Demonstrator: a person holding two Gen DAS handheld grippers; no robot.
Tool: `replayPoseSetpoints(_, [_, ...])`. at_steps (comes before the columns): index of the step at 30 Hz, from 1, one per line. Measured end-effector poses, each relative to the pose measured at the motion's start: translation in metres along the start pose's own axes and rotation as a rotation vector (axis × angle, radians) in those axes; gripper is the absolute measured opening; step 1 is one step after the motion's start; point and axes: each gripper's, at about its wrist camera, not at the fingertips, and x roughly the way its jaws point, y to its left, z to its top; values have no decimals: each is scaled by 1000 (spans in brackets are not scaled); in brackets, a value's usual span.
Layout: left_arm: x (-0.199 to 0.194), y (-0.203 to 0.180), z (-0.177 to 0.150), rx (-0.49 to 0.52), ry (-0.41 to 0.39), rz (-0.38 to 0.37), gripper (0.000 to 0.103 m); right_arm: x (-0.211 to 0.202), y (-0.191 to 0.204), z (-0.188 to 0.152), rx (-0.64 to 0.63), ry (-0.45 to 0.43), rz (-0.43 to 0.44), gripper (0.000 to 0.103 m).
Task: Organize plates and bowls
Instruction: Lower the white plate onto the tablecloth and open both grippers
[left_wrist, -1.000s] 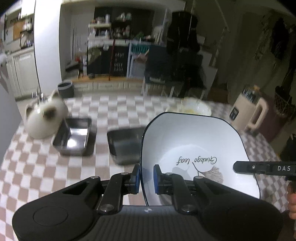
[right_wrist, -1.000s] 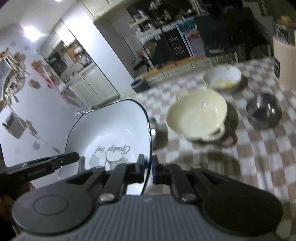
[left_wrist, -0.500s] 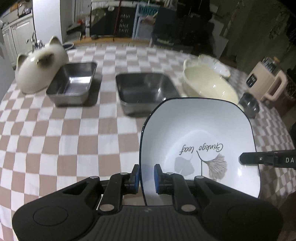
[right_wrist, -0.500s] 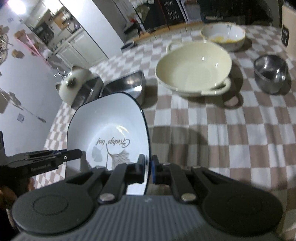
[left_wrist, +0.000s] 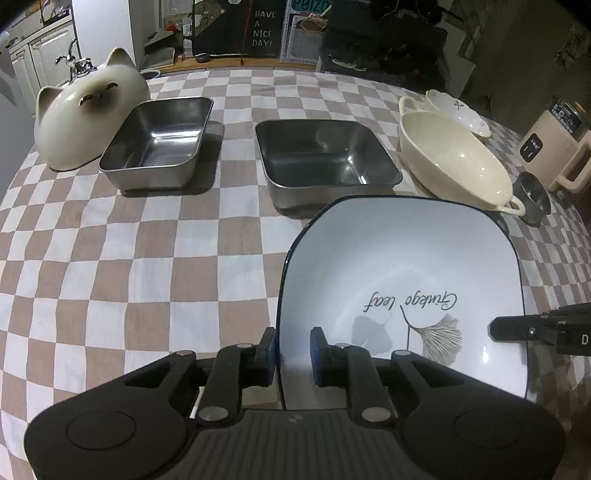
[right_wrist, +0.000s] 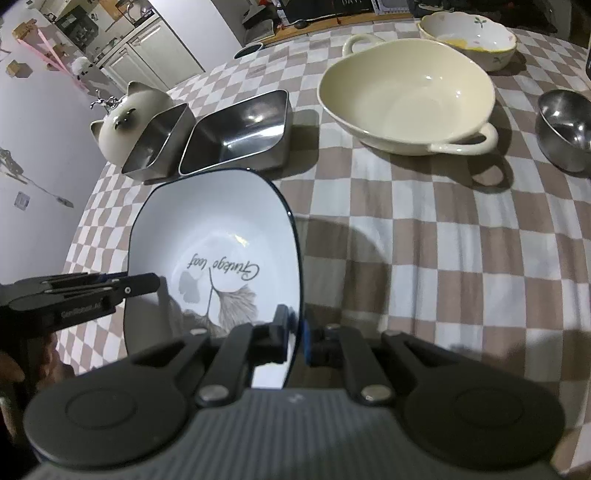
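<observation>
Gripping opposite rims, both grippers hold the plate (left_wrist: 402, 266) low over the bench (left_wrist: 147, 258): right gripper (right_wrist: 295, 338) clamped tight, left gripper (left_wrist: 293, 349) jaws just easing apart, rim between.

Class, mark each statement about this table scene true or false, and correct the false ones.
1. The white square plate with a dark rim bears a leaf drawing. True.
2. Two square steel trays stand on the checked tablecloth. True.
3. The cream two-handled bowl holds soup. False: it is empty.
4. The right gripper is away from the plate. False: its fingers clamp the plate's rim.
5. The cat-shaped ceramic lid sits beside the cream bowl. False: beside a steel tray.
</observation>
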Motion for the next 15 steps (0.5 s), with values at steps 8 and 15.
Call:
replayPoseSetpoints(8, [12,4,-1,-1,31,10,24,6,5,1,-8,22,-13,10])
replayPoseSetpoints(15, [21,4,1,5,50,19,26,10,9,4,-5,17,-39,10])
